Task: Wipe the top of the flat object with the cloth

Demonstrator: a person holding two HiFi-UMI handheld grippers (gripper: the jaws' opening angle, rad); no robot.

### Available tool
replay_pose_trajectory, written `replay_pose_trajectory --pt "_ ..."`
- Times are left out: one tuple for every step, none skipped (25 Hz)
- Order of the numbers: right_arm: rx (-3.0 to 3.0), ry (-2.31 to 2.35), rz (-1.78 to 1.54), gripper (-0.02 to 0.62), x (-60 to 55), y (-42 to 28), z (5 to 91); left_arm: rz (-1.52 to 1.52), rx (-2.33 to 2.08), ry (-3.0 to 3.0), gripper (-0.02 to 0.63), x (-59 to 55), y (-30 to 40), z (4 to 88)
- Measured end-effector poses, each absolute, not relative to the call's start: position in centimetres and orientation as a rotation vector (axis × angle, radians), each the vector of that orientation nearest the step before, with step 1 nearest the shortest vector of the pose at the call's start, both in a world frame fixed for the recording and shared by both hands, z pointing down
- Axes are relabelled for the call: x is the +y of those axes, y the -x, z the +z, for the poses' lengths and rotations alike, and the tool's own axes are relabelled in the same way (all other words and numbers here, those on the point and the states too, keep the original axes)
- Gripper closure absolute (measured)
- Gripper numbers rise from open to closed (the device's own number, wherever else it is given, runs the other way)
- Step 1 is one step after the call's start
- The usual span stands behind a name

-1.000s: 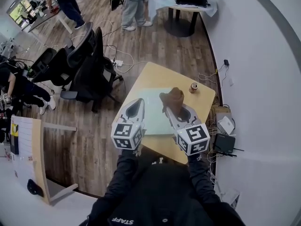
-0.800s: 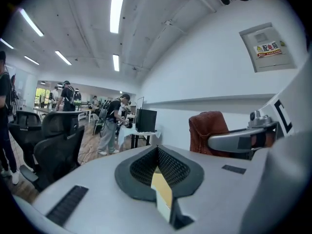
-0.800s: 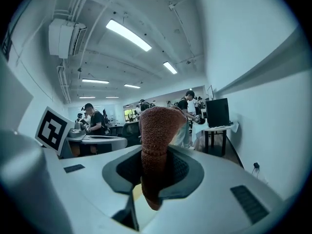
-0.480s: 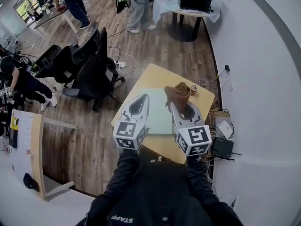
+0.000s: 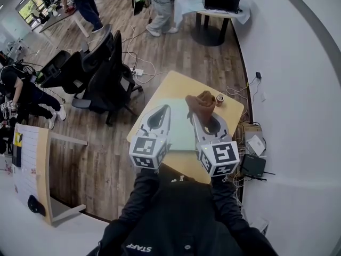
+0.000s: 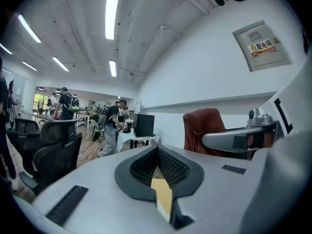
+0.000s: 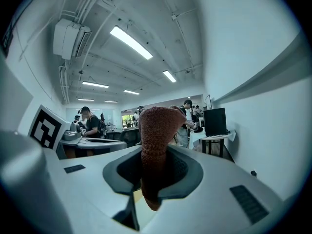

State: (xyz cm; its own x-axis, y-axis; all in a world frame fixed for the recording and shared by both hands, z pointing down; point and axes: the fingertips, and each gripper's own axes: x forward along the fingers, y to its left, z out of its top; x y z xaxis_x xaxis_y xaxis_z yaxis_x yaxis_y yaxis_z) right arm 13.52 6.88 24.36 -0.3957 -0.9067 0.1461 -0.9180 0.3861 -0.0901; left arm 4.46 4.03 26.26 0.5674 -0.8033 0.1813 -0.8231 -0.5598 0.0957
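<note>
Head view: the mat (image 5: 180, 129) lay mid-table (image 5: 164, 90), with the cloth (image 5: 201, 102) at its one o'clock in the right gripper (image 5: 198, 113). Left gripper view: the left gripper (image 6: 157, 155) was closed and empty. Right gripper view: the jaws pinched the cloth, which probably needed lowering flat before sweeping.

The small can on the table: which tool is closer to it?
Right. The right tool, shut on the brown cloth, is close beside the can; the left tool is farther off, across the pale mat.

One table (image 5: 171, 87), one flat object (image 5: 179, 128), one cloth (image 5: 202, 102), one can (image 5: 219, 98), and two grippers: left gripper (image 5: 164, 109), right gripper (image 5: 197, 114).
</note>
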Motion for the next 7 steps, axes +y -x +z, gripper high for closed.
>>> replay_pose_trajectory --pt "-2.555 -1.686 0.240 0.500 6.93 -13.57 24.39 0.176 -1.376 -2.629 0.572 4.10 -4.49 26.29" --pt "-2.556 -1.687 0.241 0.500 6.99 -13.63 24.43 0.180 -1.375 -2.631 0.572 4.17 -4.55 26.37" --pt "-2.557 -1.690 0.241 0.500 7.07 -13.69 24.47 0.186 -1.372 -2.632 0.572 4.24 -4.62 26.49" --pt "-2.558 -1.693 0.239 0.500 7.14 -13.73 24.47 0.191 -1.368 -2.633 0.572 4.30 -4.70 26.63" --pt "-2.560 -1.696 0.237 0.500 7.20 -13.75 24.44 0.195 -1.364 -2.634 0.572 4.35 -4.77 26.75" --pt "-2.562 -1.699 0.233 0.500 7.25 -13.76 24.38 0.199 -1.361 -2.635 0.572 4.40 -4.82 26.85" --pt "-2.564 -1.702 0.229 0.500 7.30 -13.76 24.33 0.202 -1.359 -2.635 0.572 4.44 -4.88 26.95"
